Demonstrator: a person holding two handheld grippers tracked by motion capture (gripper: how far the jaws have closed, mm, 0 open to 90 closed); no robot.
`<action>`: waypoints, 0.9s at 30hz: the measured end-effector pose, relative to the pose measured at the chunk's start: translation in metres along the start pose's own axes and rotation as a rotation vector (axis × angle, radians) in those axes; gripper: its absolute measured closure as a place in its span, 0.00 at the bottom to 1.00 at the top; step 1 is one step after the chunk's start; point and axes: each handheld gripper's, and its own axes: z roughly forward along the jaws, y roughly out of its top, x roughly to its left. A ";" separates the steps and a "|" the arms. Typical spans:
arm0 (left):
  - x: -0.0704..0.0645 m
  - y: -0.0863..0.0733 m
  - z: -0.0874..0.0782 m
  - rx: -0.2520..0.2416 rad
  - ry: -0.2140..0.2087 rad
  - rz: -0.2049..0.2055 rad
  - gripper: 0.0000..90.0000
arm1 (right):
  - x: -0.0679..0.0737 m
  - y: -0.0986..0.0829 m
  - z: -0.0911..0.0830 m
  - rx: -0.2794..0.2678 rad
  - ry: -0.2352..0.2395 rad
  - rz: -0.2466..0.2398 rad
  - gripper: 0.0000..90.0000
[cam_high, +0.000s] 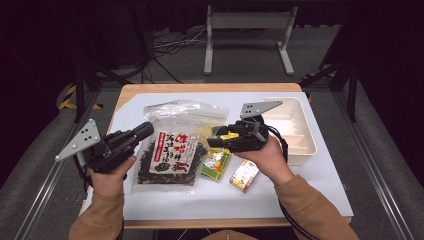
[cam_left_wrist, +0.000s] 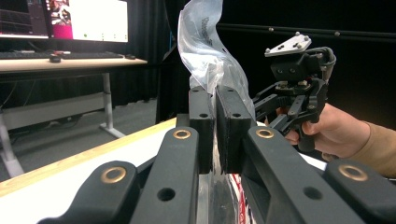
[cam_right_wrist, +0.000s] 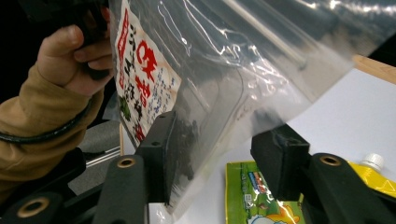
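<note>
The clear bag of dried seaweed (cam_high: 167, 150) with its red-lettered label lies toward the left of the surface's (cam_high: 300, 190) middle, its clear upper part lifted off the sheet. The left tongs (cam_high: 145, 131) are clenched on the bag's left edge; in the left gripper view the two black jaws stand pressed together with the crinkled film (cam_left_wrist: 205, 51) rising from between them. The left hand (cam_high: 107, 175) comes in from the near edge, wrist bent, the tongs aimed to the right. The right tongs (cam_right_wrist: 219, 158) are released, jaws wide apart with the bag's lower edge (cam_right_wrist: 201, 102) hanging between them, touching the left jaw. The right hand (cam_high: 267, 157) holds its tongs level, pointing left at the bag's right edge. Just beside the bag lie a green packet (cam_high: 216, 165), a yellow pouch (cam_high: 227, 135) and a small box (cam_high: 244, 175); a cream tray (cam_high: 305, 132) sits at the far right corner.
</note>
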 end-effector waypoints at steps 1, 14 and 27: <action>0.000 -0.001 0.000 -0.008 -0.005 -0.001 0.96 | 0.000 0.000 0.000 -0.009 0.004 0.008 0.59; 0.004 -0.008 0.003 -0.018 -0.005 -0.028 0.95 | 0.001 0.004 0.002 -0.021 0.030 -0.001 0.86; 0.003 -0.008 0.006 -0.018 -0.018 -0.024 0.93 | 0.007 0.007 -0.013 -0.046 0.019 -0.027 0.93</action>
